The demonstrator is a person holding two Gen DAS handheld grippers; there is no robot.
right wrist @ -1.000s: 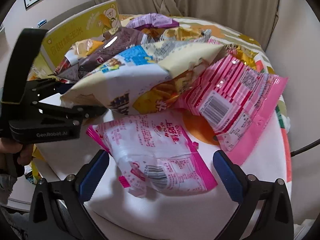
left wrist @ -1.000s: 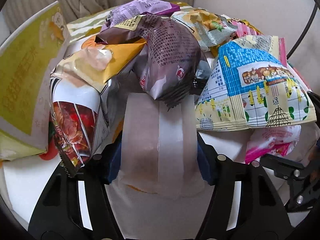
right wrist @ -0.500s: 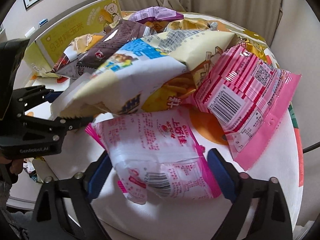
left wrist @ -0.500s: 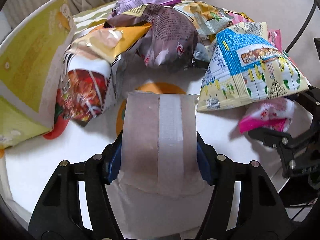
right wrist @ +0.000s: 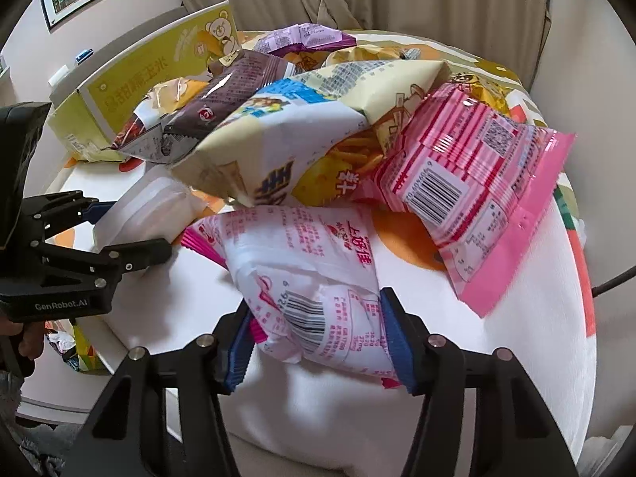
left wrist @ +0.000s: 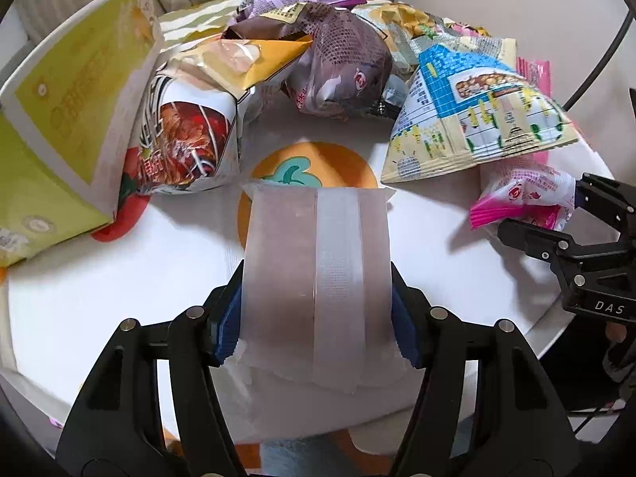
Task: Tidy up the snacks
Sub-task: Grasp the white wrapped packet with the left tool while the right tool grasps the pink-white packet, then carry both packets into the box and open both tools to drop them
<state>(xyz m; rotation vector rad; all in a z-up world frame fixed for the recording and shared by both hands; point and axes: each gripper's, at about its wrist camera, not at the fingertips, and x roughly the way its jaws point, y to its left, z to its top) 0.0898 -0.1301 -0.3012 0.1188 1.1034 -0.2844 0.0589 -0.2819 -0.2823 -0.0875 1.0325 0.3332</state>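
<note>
My left gripper (left wrist: pixel 318 318) is shut on a frosted translucent packet (left wrist: pixel 314 274) with a white seam and holds it above the near part of the round table (left wrist: pixel 119 278). The packet also shows in the right wrist view (right wrist: pixel 147 214). My right gripper (right wrist: pixel 318 342) is shut on a pink and white snack bag (right wrist: pixel 306 274), which also shows at the right of the left wrist view (left wrist: pixel 524 194). A pile of snack bags lies further back: a cream and blue bag (left wrist: pixel 473 119), a brown bag (left wrist: pixel 342 67), a red and white bag (left wrist: pixel 187 139).
A yellow-green box (left wrist: pixel 67 119) stands at the table's left. A pink striped bag (right wrist: pixel 473 171) lies at the right of the pile. A purple bag (right wrist: pixel 302 39) lies at the back. Curtains and walls stand behind the table. The table's front edge is close below both grippers.
My left gripper has pulled back from the pile with the frosted packet. My right gripper has moved forward and closed on the pink and white bag.
</note>
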